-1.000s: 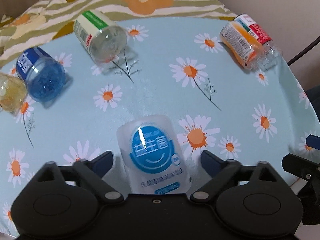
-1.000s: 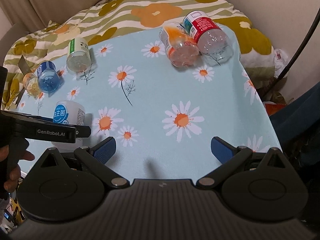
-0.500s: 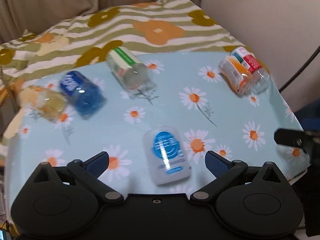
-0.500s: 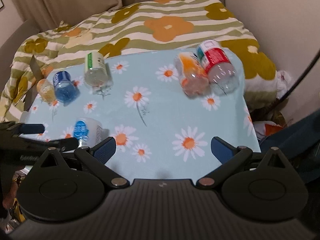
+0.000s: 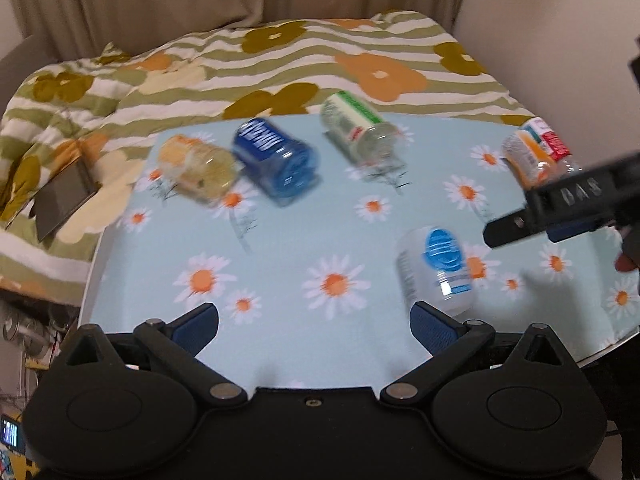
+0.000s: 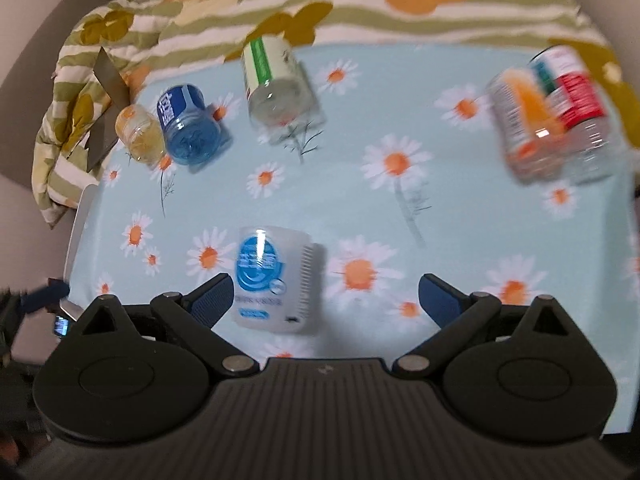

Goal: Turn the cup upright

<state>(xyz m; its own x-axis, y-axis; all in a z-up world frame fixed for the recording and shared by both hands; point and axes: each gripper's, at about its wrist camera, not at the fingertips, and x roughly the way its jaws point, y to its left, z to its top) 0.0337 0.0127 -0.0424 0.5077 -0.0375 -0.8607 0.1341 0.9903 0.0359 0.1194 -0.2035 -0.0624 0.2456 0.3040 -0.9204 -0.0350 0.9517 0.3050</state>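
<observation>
**White cup stands on the bench; claws change over**

The white cup (image 6: pixel 276 280) with the blue round label stands on the near part of the bench (image 6: pixel 440 216), which carries a pale blue daisy cloth. One second ago the left claw (image 5: pixel 314 326) had this cup between its spread fingers. It has since pulled back and swung away, so the cup now lies at its right, just beyond its right fingertip. That claw is spread wide and pinches nothing.

The right claw (image 6: pixel 326 300) has moved in over the same interval. It is spread wide and empty, with the cup between its fingers, close to the left one. Contact cannot be confirmed; the picture is blurred by motion.

Five other cups lie on their sides farther off:
- a yellow cup (image 6: pixel 140 134) and a blue cup (image 6: pixel 188 124) at the far left;
- a green-labelled cup (image 6: pixel 276 80) at the far middle;
- an orange cup (image 6: pixel 528 120) and a red-labelled cup (image 6: pixel 576 108) at the far right, touching each other.

Judgement: the white cup appears finished. Five cups remain to be flipped.
</observation>
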